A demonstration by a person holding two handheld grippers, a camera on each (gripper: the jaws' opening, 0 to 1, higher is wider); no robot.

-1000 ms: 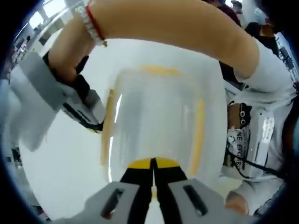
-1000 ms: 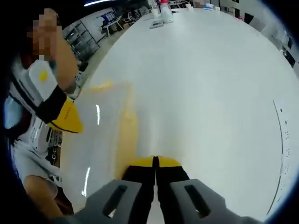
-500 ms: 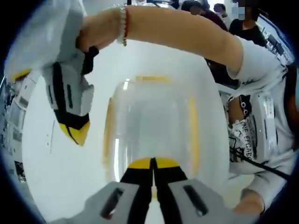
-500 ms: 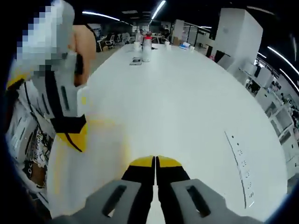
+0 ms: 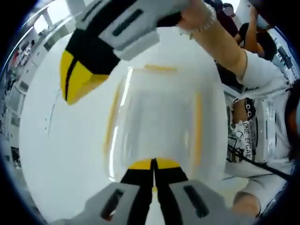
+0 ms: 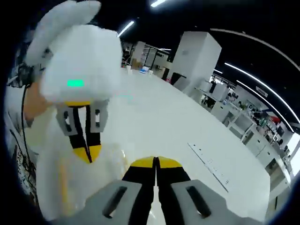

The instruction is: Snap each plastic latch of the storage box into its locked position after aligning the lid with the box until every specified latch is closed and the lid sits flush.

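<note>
Lifting the right gripper [image 5: 77,91], jaws clenched empty, above the storage box [image 5: 154,122], we are keeping the clenched left gripper [image 5: 153,165] at its near latch, judging latching nearly finished.

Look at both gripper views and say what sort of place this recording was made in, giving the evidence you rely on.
Probably a large open-plan office or lab. A long white table runs far back, ceiling strip lights cross overhead, and rows of desks stand beside it. A clear storage box sits on the table.
</note>
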